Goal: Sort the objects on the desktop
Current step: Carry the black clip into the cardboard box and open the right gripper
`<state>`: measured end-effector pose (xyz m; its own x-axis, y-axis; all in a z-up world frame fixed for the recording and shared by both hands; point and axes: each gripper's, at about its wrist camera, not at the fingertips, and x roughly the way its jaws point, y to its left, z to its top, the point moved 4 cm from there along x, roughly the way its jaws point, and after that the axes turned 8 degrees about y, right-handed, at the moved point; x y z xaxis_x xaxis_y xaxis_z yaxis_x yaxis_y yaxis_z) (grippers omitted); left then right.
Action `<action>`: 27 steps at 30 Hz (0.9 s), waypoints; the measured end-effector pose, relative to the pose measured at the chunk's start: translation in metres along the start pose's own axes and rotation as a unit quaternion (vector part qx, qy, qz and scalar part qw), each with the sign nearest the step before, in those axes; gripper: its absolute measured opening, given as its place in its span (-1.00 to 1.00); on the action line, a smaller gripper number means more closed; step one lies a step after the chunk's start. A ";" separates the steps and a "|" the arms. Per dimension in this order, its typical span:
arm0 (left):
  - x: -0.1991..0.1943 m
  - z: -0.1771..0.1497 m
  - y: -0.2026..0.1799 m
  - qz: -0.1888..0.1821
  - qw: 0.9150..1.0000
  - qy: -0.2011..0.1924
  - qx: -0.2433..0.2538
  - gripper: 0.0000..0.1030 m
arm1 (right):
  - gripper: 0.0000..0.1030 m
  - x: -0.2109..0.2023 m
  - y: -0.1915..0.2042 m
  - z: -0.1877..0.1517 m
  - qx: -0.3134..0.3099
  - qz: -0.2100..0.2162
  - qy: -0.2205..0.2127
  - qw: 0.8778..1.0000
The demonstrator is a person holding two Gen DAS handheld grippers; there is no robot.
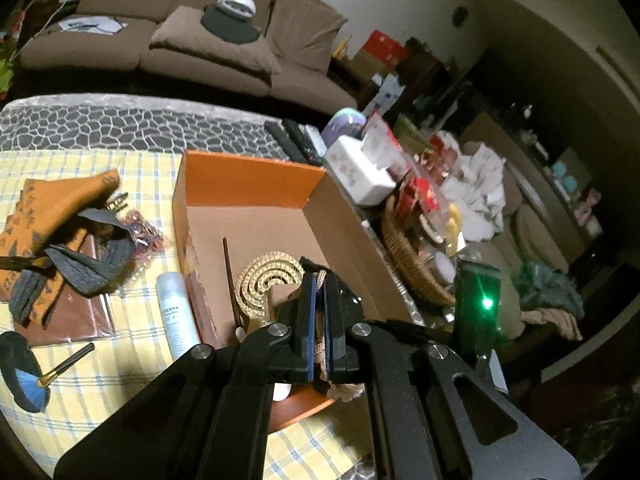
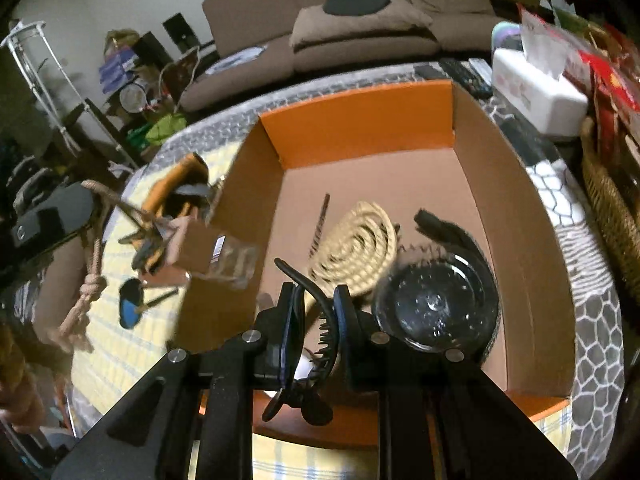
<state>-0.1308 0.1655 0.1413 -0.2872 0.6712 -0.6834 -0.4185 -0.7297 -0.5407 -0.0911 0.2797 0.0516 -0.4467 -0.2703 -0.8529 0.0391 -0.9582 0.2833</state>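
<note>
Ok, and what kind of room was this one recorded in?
Most likely a home living room: a brown sofa stands behind the table, remote controls and a tissue box lie on it, and household clutter fills the shelves along the wall.

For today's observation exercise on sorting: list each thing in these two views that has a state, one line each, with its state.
Left gripper: shut on a beige knotted cord.
Right gripper: shut on a black toothed hair claw clip.
Orange cardboard box: open, lidless, partly filled.
Beige coiled woven mat: lying inside the box.
Clear round glass lid: inside the box, beside the mat.
White cylindrical bottle: lying on its side, outside the box.
</note>
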 end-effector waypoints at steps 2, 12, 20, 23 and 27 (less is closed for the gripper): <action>0.011 -0.001 0.001 0.014 1.000 0.010 0.001 -0.94 | -0.63 0.007 -0.001 -0.001 0.000 -0.002 0.010 1.000; 0.044 -0.004 0.009 0.082 0.996 0.042 0.011 -0.94 | -0.64 0.029 -0.003 -0.008 -0.002 -0.015 0.038 0.999; 0.048 0.011 0.014 0.112 0.993 0.039 0.012 -0.94 | -0.54 0.031 -0.008 -0.009 0.005 -0.018 0.048 0.999; 0.048 0.013 0.016 0.118 0.992 0.039 0.011 -0.94 | -0.53 0.029 -0.007 -0.009 0.004 -0.015 0.046 0.999; 0.058 0.007 0.019 0.135 0.989 0.060 0.015 -0.94 | -0.41 0.026 -0.005 -0.008 0.001 -0.014 0.044 0.999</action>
<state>-0.1611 0.1910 0.0946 -0.2873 0.4311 -0.8554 -0.3659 -0.8747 -0.3179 -0.0957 0.2763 0.0243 -0.3665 -0.2510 -0.8959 0.0262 -0.9653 0.2597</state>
